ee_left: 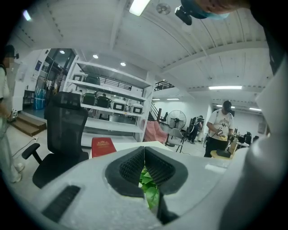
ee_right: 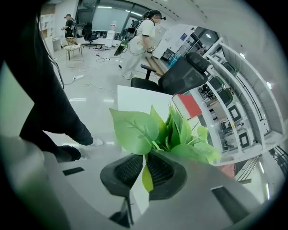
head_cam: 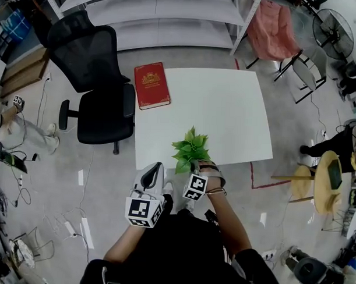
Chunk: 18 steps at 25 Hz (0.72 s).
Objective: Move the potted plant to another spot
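The potted plant (head_cam: 191,148), a bunch of green leaves, is at the near edge of the white table (head_cam: 226,111). In the head view its pot is hidden under the leaves and my right gripper (head_cam: 195,166). In the right gripper view the right gripper (ee_right: 145,159) is shut on the pot's thin white rim (ee_right: 137,197), with a leaf caught between the pads and the plant (ee_right: 166,130) rising just beyond. My left gripper (head_cam: 155,168) hangs left of the plant, off the table's near edge. It (ee_left: 144,155) is shut and holds nothing; leaves (ee_left: 150,188) show behind it.
A red book (head_cam: 151,85) lies on the table's far left corner. A black office chair (head_cam: 96,77) stands left of the table, white shelving (head_cam: 165,16) behind it. A round wooden stool (head_cam: 327,178) is at the right. A person (ee_right: 144,40) stands in the background.
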Motion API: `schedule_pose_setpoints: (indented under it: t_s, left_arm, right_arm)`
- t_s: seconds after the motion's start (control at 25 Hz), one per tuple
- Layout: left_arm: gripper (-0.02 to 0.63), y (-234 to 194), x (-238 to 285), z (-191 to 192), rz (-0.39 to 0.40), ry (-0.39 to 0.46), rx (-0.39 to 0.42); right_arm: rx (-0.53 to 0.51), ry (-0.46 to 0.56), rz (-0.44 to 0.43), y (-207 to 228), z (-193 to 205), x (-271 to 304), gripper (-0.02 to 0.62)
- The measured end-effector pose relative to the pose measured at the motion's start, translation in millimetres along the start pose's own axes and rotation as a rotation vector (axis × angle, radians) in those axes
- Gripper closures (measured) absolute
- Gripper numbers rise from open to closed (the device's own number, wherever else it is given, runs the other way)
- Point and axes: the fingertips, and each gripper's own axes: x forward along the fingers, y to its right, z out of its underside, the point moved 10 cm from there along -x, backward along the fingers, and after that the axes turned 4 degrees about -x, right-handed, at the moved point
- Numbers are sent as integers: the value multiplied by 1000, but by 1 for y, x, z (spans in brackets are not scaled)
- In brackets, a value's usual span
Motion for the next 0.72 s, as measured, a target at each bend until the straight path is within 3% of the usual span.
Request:
schedule_pose_setpoints:
  t_s: [0.28, 0.6, 0.72]
  left_arm:
    - [589, 11, -4, -1, 11, 15, 5]
    - [589, 27, -15, -4, 18, 42, 15]
    - [589, 36, -20, -6, 23, 54, 19]
  right_arm:
    - [229, 99, 5, 6, 9, -43, 578]
    - [816, 403, 152, 25, 25, -120, 578]
    - [974, 499, 228, 25, 33, -146, 578]
